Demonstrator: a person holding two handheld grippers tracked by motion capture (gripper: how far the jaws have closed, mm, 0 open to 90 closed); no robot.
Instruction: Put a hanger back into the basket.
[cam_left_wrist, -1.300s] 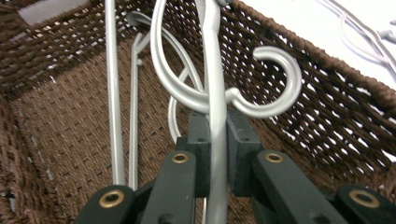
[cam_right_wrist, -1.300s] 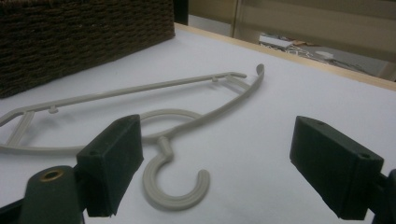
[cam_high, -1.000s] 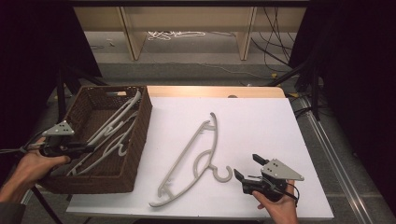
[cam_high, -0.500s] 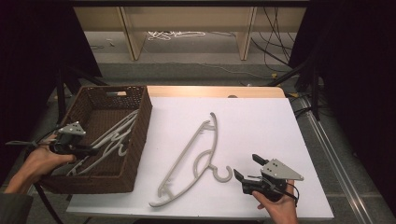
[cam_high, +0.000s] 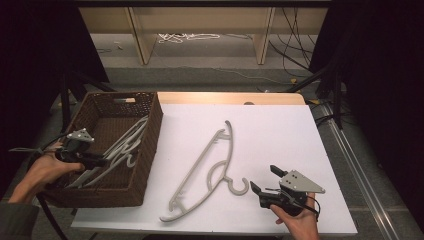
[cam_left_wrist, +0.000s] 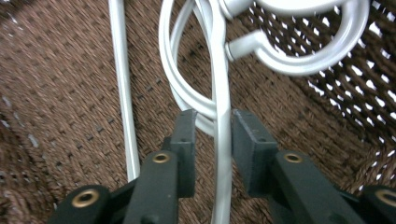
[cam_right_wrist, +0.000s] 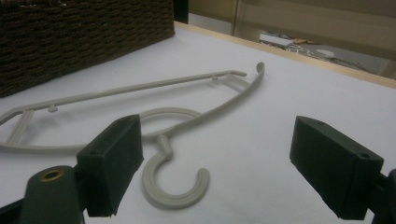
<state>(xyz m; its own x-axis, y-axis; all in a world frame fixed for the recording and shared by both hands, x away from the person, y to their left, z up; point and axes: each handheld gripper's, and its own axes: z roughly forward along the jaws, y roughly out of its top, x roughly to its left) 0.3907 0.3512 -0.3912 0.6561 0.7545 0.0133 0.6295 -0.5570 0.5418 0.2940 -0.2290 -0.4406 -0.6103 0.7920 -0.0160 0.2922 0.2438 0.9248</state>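
**Hangers: one on the bench, more in the basket**

The bench carries a grey hanger lying flat, long axis running diagonally from near-left to far-right, hook toward the right tongs, which gape beside it. In the basket, the left tongs straddle a white hanger, probably to lift it; whether they grip, I cannot tell.
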